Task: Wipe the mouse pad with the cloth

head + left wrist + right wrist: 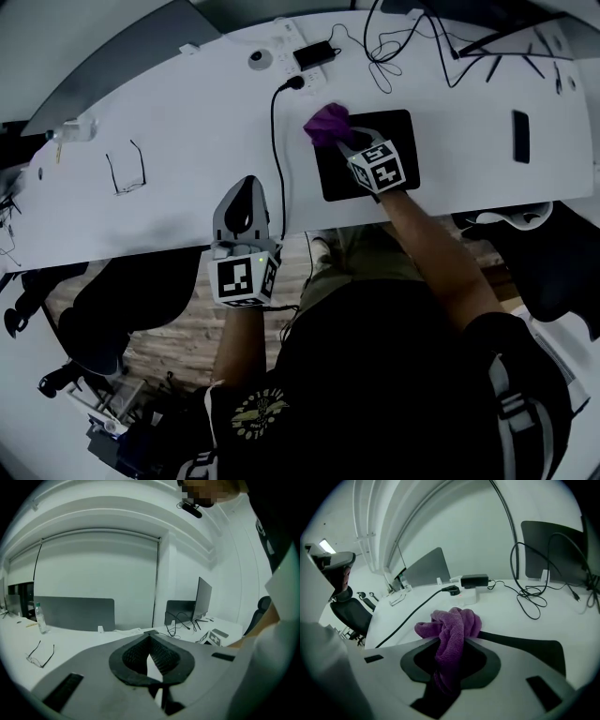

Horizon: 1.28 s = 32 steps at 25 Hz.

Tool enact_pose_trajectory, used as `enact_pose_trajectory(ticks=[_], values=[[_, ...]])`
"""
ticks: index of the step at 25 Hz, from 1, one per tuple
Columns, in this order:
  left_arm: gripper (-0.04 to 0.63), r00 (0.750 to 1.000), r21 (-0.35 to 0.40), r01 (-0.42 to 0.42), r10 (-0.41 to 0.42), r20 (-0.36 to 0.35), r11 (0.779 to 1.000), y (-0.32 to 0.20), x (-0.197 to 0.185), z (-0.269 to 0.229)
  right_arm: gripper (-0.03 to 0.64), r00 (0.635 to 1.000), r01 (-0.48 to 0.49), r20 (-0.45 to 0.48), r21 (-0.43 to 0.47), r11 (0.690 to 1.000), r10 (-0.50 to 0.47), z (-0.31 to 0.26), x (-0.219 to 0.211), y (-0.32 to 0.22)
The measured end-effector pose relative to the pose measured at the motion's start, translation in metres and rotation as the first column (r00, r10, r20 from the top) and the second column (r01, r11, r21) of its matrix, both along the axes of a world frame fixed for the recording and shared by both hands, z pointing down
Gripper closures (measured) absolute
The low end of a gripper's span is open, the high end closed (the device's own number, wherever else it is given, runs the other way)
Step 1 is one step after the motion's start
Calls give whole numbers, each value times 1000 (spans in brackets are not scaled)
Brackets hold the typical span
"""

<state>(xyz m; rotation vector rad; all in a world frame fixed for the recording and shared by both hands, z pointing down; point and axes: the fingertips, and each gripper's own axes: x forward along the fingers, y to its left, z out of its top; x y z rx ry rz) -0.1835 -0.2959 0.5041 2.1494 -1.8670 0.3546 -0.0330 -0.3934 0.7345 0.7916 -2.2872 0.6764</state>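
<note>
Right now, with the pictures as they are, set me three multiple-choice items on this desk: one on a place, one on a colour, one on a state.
1. Where does the cloth sit against the mouse pad?
A. At its near right corner
B. At the middle of its right edge
C. At its far left corner

2. What colour is the cloth?
A. Green
B. Purple
C. White

3. What state is the right gripper in?
A. Shut on the cloth
B. Open and empty
C. Shut on nothing

Answers:
1 C: the head view shows the bunch at the pad's corner nearest the power cable.
2 B: it is purple in both views that show it.
3 A: the right gripper view shows the cloth pinched between the jaws.
</note>
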Motion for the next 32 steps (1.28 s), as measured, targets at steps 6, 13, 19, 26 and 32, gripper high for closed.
enact_pose_trajectory(ticks=[6, 13, 19, 26, 32], values=[[594, 1000, 16, -19, 19, -24, 1000, -2, 11, -9, 515, 998, -58, -29, -2, 998, 58, 3, 36, -6], [594, 999, 22, -32, 33, -22, 999, -3, 16, -11, 515, 990, -136, -43, 1, 991, 135, 4, 75, -7], [594, 999, 12, -38, 39, -20, 999, -4, 22, -13, 515, 979, -198, -57, 8, 980, 198, 6, 113, -12], [592, 997, 50, -78, 78, -1, 996, -2, 28, -27, 514, 957, -283, -62, 6, 959, 283, 8, 149, -16], [594, 997, 59, -81, 81, 5, 995, 13, 24, -34, 514, 923, -368, -114, 19, 930, 368, 6, 182, -17]])
